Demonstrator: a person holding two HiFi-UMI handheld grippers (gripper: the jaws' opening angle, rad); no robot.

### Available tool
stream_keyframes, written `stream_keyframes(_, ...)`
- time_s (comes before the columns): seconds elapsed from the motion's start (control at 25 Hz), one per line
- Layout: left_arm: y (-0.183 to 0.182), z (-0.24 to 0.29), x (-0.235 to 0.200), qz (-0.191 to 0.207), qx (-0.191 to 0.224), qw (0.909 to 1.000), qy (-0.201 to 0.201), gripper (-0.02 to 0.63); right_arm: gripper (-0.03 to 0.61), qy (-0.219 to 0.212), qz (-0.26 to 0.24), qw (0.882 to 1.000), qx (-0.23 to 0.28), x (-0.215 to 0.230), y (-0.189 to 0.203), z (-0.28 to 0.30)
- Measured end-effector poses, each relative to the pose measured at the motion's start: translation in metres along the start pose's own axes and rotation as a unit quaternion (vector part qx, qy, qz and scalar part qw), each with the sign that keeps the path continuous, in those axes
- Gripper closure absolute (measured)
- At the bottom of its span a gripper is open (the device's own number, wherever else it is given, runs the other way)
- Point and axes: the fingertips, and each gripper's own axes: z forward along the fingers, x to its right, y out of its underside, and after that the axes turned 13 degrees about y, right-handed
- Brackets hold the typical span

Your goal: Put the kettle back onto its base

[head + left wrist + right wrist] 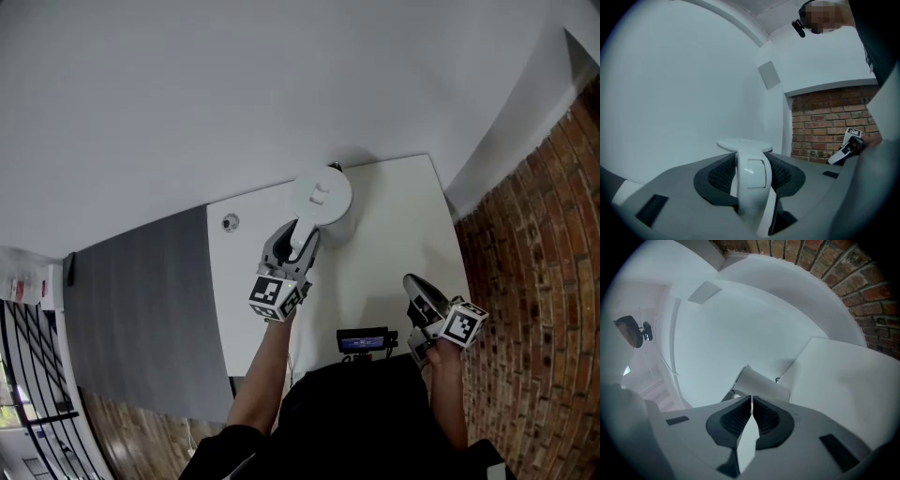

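Note:
The white kettle (323, 197) is at the far side of the white table (394, 234), seen from above with its round lid up. My left gripper (298, 239) is shut on the kettle's white handle (751, 176), which fills the gap between the dark pads; the lid (744, 145) shows just beyond. The kettle's body hides whatever is under it, so I cannot tell whether a base is there. My right gripper (427, 300) hangs near the table's front right, its jaws shut with nothing between them. Its own view shows the kettle (761, 383) ahead at a distance.
A small round fitting (230, 222) sits in the table's far left corner. A black device with a blue screen (364, 340) is at the near edge by the person's body. A brick wall (534, 281) runs along the right, a white wall behind the table.

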Motion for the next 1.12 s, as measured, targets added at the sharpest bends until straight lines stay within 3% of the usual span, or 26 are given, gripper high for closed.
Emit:
stream_keyframes(0.28,0.007,-0.015,0.007,-0.018,-0.015,0.9977,0.063,0.419,0.560,-0.002,-0.007,1.000,-0.005,-0.008,0.002,0.003)
stream_keyframes(0.52,0.033,-0.024,0.012,-0.051,-0.066,0.9910,0.105,0.417,0.560,0.002,-0.009,1.000,-0.008,-0.007,0.006,0.002)
stream_keyframes(1.12,0.042,-0.012,0.047,-0.075,-0.085,0.9760,0.186,0.437,0.560,0.003,-0.011,1.000,-0.011,-0.011,0.013,0.000)
